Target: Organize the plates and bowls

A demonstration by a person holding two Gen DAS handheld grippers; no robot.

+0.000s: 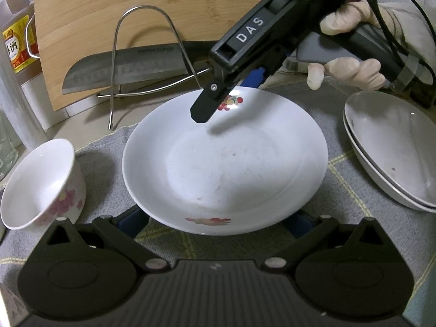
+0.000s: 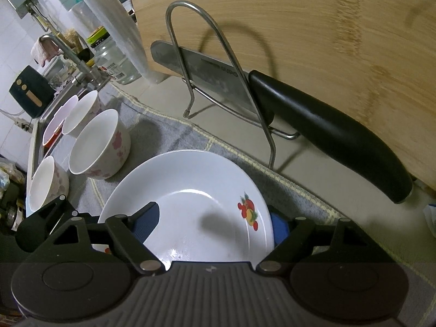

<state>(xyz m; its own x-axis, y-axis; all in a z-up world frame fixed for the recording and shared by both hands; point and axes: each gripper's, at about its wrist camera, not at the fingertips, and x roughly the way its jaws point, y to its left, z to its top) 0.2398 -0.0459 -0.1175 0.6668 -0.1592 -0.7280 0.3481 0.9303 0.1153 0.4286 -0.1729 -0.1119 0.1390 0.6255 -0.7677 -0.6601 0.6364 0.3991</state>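
Bowls stand at the left: the left wrist view shows one flowered bowl [image 1: 43, 188] on the grey mat [image 1: 340, 163], just beside the plate; the right wrist view shows three such bowls in a loose cluster, [image 2: 99, 144], [image 2: 81, 113] and [image 2: 47, 181], all upright and empty. They appear parked there to await sorting.

Centre: one white plate with fruit print [image 1: 224, 160] lies on the mat. The left gripper [image 1: 218, 226] straddles the plate's near rim, its blue pads showing on either side; whether they press on the rim cannot be told. The right gripper [image 2: 215, 223] has one finger over the plate's far rim and one outside and below it, as if to pinch the rim for a lift; its jaws stand part-closed, but contact with the rim cannot be confirmed. A gloved hand [image 1: 354, 43] holds that tool.

Behind the plate: one wire rack [image 1: 152, 62] holding one knife [image 1: 125, 70], with one wooden cutting board [image 1: 136, 21] leaning behind, stored upright to save counter space.

Right: two shallow dishes [image 1: 395, 152] lie nested, likely the stack the plate is bound for.
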